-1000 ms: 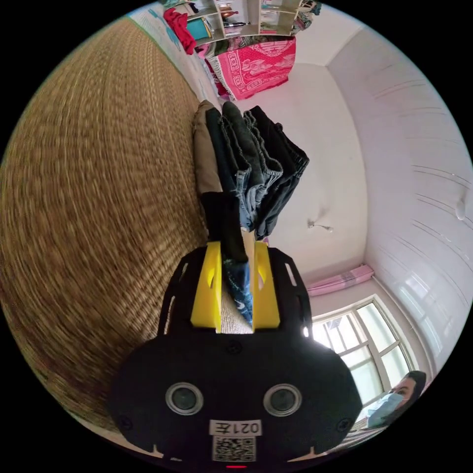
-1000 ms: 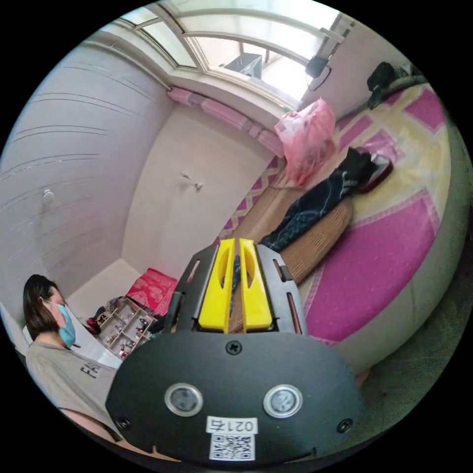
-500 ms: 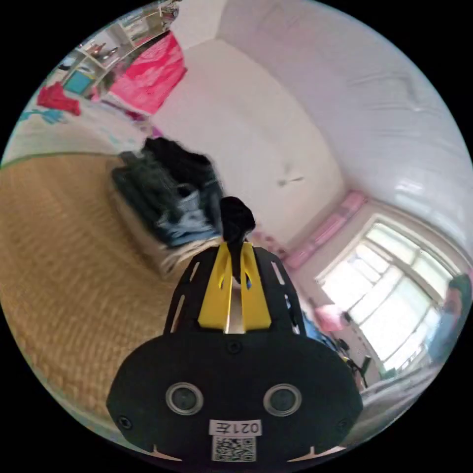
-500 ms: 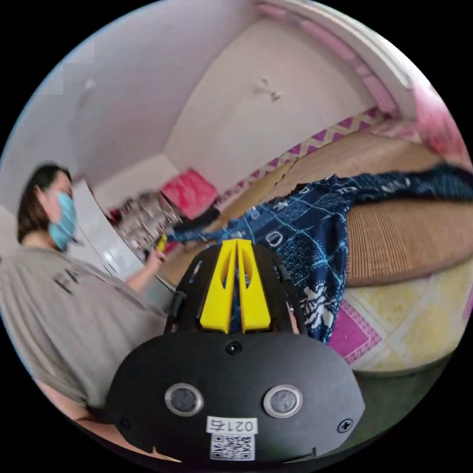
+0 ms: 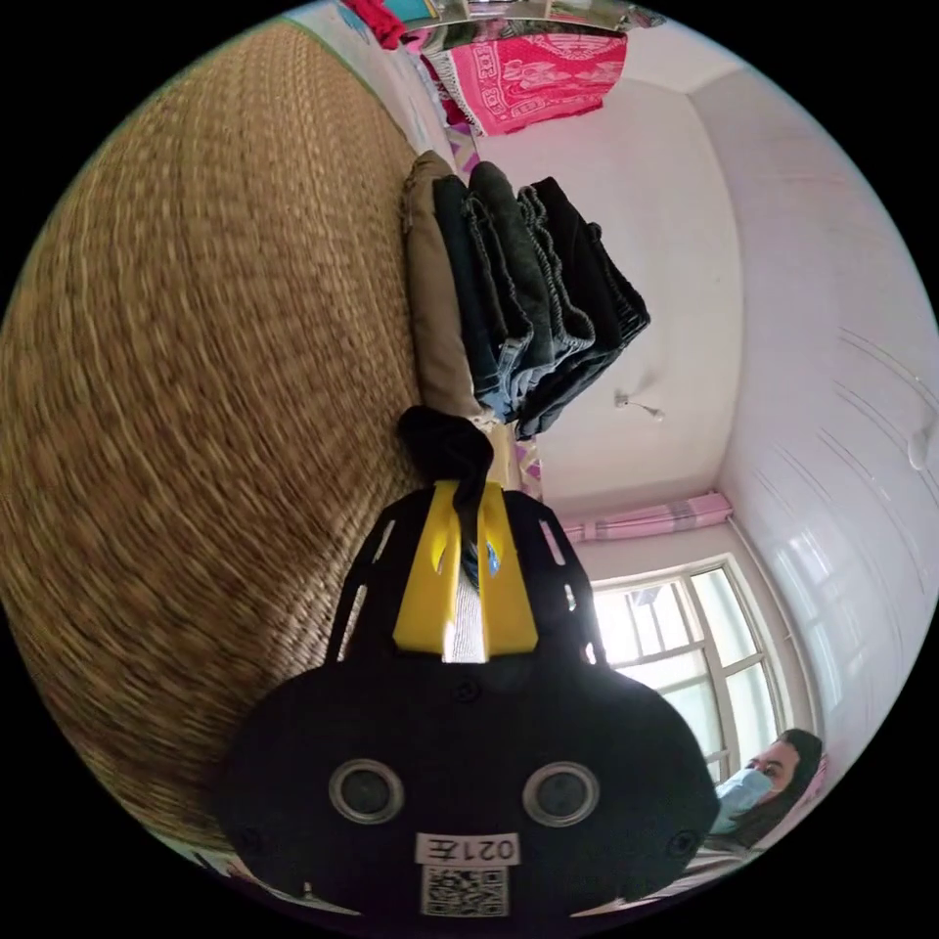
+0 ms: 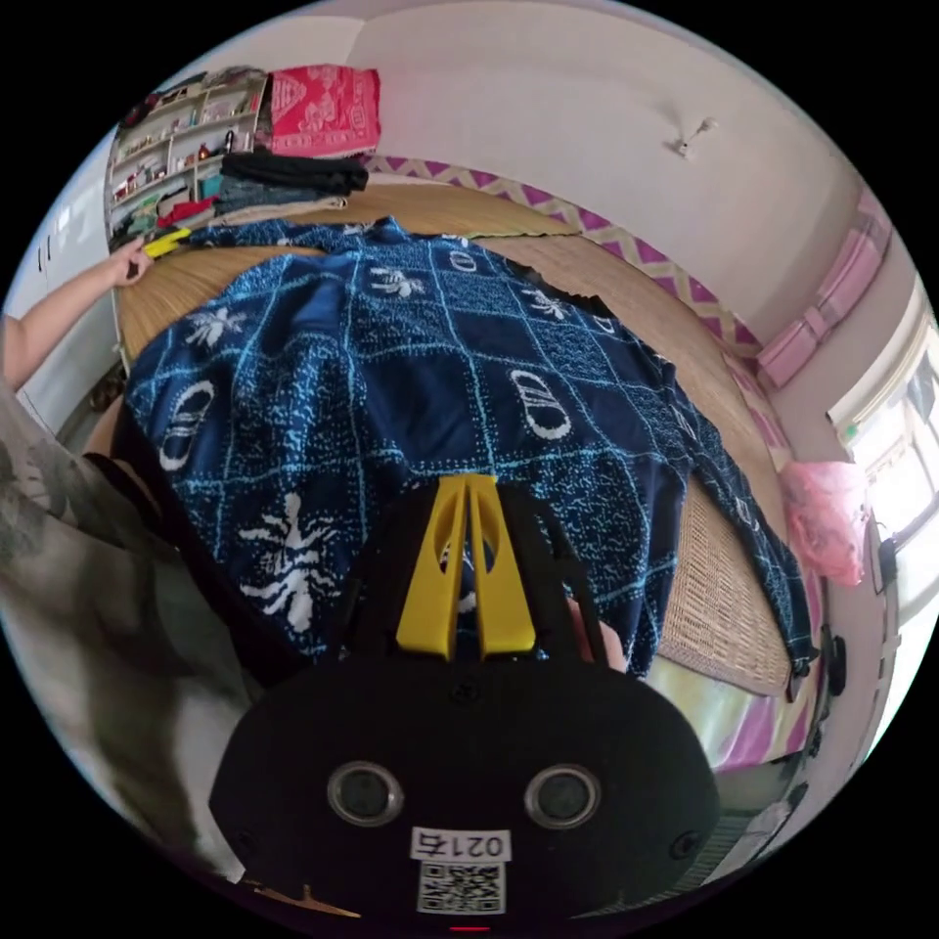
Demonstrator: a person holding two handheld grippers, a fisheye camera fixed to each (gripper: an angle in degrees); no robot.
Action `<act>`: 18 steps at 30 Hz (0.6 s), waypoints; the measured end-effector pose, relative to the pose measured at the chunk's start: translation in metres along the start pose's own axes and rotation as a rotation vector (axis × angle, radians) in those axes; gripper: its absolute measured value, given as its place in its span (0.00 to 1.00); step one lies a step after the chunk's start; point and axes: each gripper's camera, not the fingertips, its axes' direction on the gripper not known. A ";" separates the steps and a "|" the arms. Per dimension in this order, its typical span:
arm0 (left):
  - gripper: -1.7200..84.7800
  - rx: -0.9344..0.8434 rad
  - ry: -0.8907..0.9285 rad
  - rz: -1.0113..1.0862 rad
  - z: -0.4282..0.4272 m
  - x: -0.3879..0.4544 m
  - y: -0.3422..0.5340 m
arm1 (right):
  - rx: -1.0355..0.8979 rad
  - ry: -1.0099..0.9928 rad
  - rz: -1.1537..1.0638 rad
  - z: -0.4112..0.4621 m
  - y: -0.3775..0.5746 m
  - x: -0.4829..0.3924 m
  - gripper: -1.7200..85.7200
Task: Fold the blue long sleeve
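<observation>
The blue long sleeve [image 6: 411,372], dark blue with a pale grid and white motifs, lies spread over the woven mat [image 6: 724,597], one sleeve trailing right. My right gripper [image 6: 468,486] is shut on its near hem, and blue cloth shows between the yellow jaws. In the left gripper view, my left gripper [image 5: 468,489] is shut on the black cuff [image 5: 445,445], which bunches above the jaw tips, close over the straw mat [image 5: 196,342]. In the right gripper view that left gripper [image 6: 166,241] is seen at the far sleeve end, held by a hand.
A stack of folded jeans [image 5: 518,293] stands on the mat just beyond the cuff, seen too as a clothes stack [image 6: 284,176]. A red patterned cloth [image 5: 538,73], shelves [image 6: 176,127], a pink bag [image 6: 827,518] and a window [image 5: 665,636] surround the bed. A person [image 5: 763,782] stands close.
Both cameras swung. The shirt, bunched a second ago, now lies spread flat across the mat. My left jaws, wider apart around the sleeve before, have shut on the cuff.
</observation>
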 end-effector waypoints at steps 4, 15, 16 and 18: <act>0.01 0.005 -0.122 0.184 0.019 0.030 0.014 | 0.046 0.082 -0.017 -0.020 -0.019 -0.015 0.01; 0.01 0.155 -0.088 0.390 0.036 0.104 0.066 | 0.038 -0.106 0.108 -0.032 -0.027 0.044 0.01; 0.01 0.151 -0.042 0.402 0.041 0.129 0.071 | 0.043 -0.121 0.116 -0.030 -0.022 0.051 0.01; 0.01 0.147 -0.019 0.451 0.056 0.184 0.085 | 0.052 -0.130 0.120 -0.027 -0.013 0.058 0.01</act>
